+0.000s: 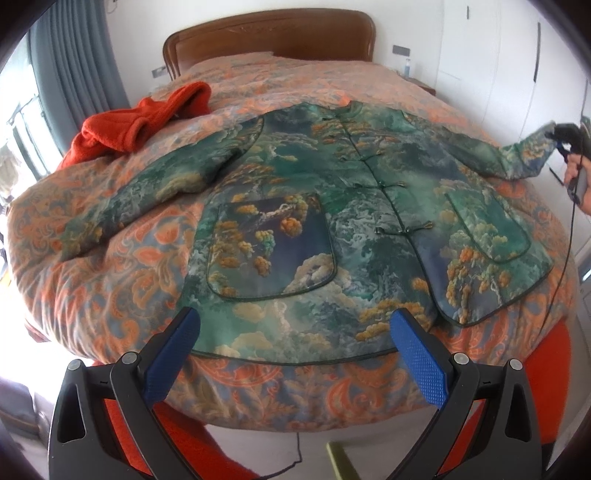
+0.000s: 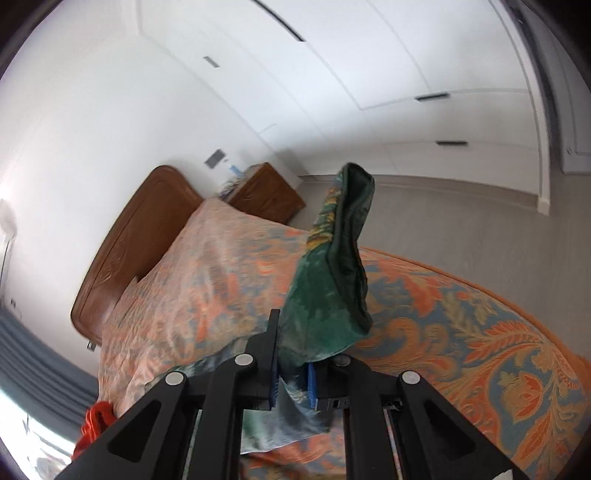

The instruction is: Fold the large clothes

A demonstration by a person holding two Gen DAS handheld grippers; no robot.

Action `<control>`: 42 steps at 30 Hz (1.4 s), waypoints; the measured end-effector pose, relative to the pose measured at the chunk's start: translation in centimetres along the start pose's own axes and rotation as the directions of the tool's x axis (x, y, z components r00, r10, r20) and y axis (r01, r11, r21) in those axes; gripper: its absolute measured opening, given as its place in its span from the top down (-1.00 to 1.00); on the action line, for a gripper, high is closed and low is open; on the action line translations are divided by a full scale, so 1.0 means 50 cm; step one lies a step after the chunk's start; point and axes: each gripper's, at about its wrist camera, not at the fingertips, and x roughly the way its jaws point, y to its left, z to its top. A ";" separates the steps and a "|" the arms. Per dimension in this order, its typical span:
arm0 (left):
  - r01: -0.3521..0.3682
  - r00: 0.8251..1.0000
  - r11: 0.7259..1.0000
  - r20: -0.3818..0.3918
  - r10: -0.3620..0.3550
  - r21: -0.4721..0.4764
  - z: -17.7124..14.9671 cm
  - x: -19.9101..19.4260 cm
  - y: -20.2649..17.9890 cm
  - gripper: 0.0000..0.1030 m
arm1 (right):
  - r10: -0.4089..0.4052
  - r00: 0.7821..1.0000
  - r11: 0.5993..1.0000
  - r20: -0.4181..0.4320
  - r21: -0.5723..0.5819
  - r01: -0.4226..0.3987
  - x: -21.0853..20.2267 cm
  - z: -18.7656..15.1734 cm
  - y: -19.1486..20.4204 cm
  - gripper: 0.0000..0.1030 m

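A green padded jacket (image 1: 332, 206) with a tree and cloud print lies front up on the bed, buttoned, sleeves spread. My left gripper (image 1: 295, 325) is open and empty, hovering over the jacket's bottom hem. My right gripper (image 2: 291, 373) is shut on the cuff of the jacket's right-hand sleeve (image 2: 332, 280), which stands up between the blue pads. In the left wrist view the right gripper (image 1: 561, 138) holds that sleeve end at the bed's right edge.
The bed has an orange and blue paisley quilt (image 1: 110, 280) and a wooden headboard (image 1: 273, 33). A red fleece garment (image 1: 136, 118) lies at the back left. A wooden nightstand (image 2: 266, 192) stands beside the headboard. White wardrobes (image 1: 517, 55) line the right wall.
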 end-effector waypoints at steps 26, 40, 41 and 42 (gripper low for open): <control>-0.094 0.995 0.986 -0.025 0.091 -0.139 -0.081 -0.003 0.148 -0.99 | -0.016 0.842 0.824 -0.539 -0.484 -0.294 0.169 -0.623 0.483 -0.11; 0.407 0.912 0.911 -0.024 -0.409 -0.060 0.230 0.178 -0.033 -0.99 | 0.263 0.864 0.710 -0.430 -0.520 -0.475 -0.192 -0.663 0.336 -0.23; 0.430 0.900 0.901 -0.047 -0.433 -0.051 0.262 0.212 -0.059 -0.99 | 0.260 0.873 0.704 -0.412 -0.538 -0.464 -0.226 -0.679 0.311 -0.23; 0.450 0.889 0.892 -0.073 -0.452 -0.043 0.289 0.247 -0.086 -0.98 | 0.255 0.880 0.704 -0.401 -0.546 -0.454 -0.249 -0.690 0.293 -0.23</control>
